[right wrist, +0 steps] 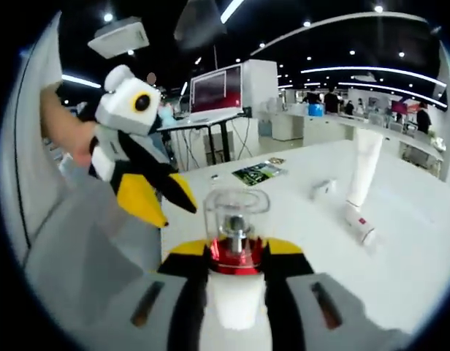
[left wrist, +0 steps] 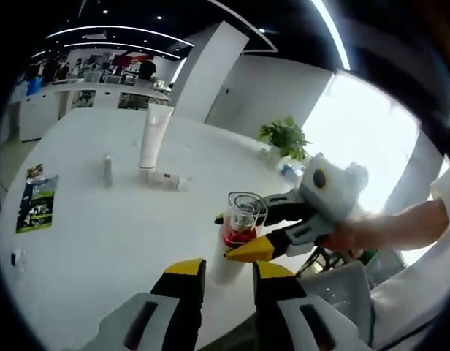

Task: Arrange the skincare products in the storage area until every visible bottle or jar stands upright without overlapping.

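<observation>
Right gripper (right wrist: 236,252) jaws clamp the pump bottle (right wrist: 234,241), left gripper (left wrist: 229,274) narrowly parted; beyond the upright tube (left wrist: 152,135), one bottle (left wrist: 169,179) lies toppled.

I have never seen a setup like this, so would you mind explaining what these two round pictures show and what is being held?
A person holds a two-jaw handheld gripper in each hand, and each carries a fisheye camera looking along its own jaws. In the left gripper view, the left gripper stands open near the table edge, while the right gripper reaches in from the right. In the right gripper view, the right gripper is clamped on a pump bottle with a clear cap and red collar. On the white table stand a tall white tube and a small slim bottle; a small white bottle lies on its side, and a green leaflet lies flat.
</observation>
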The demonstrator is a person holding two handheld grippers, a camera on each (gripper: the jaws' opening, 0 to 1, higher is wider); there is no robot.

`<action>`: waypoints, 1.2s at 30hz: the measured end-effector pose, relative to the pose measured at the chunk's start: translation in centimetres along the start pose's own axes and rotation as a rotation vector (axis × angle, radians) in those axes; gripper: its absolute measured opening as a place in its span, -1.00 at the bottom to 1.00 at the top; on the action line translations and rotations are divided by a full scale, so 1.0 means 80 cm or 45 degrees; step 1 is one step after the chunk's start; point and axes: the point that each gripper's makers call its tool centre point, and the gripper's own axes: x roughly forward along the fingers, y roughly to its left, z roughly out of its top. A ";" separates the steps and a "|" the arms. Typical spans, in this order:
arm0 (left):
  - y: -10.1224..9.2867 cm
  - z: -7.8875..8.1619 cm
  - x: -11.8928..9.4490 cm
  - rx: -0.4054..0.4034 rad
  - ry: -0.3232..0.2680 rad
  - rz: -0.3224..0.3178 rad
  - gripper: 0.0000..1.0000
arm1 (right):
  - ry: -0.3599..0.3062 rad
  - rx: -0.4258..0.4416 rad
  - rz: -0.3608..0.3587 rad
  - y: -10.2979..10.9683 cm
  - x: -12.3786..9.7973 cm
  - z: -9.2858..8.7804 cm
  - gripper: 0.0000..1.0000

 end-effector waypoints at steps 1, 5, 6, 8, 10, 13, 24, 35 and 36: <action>0.000 0.000 0.000 0.004 -0.002 0.001 -0.47 | -0.007 0.002 -0.002 -0.001 0.000 0.000 -0.43; 0.002 0.005 -0.001 -0.002 -0.025 0.006 -0.48 | -0.044 0.032 0.007 -0.004 -0.003 0.001 -0.43; 0.002 0.006 0.000 -0.004 -0.026 0.005 -0.48 | -0.047 0.033 0.011 -0.004 -0.004 0.001 -0.43; 0.001 0.008 0.001 -0.003 -0.025 0.003 -0.48 | -0.061 0.024 0.029 -0.002 -0.006 0.001 -0.42; 0.000 0.010 0.002 -0.005 -0.029 -0.001 -0.48 | -0.068 0.021 0.033 -0.003 -0.008 0.000 -0.42; -0.004 0.011 0.005 -0.005 -0.030 -0.011 -0.48 | -0.077 0.014 0.050 -0.001 -0.010 0.000 -0.42; -0.006 0.008 0.008 0.004 -0.016 -0.024 -0.48 | -0.091 0.074 0.081 0.002 -0.016 -0.006 -0.39; -0.004 0.003 0.003 -0.019 -0.022 -0.014 -0.48 | -0.075 0.101 0.089 0.005 -0.019 -0.010 -0.37; -0.004 0.003 0.002 -0.018 -0.022 -0.013 -0.48 | -0.072 0.102 0.090 0.006 -0.019 -0.011 -0.37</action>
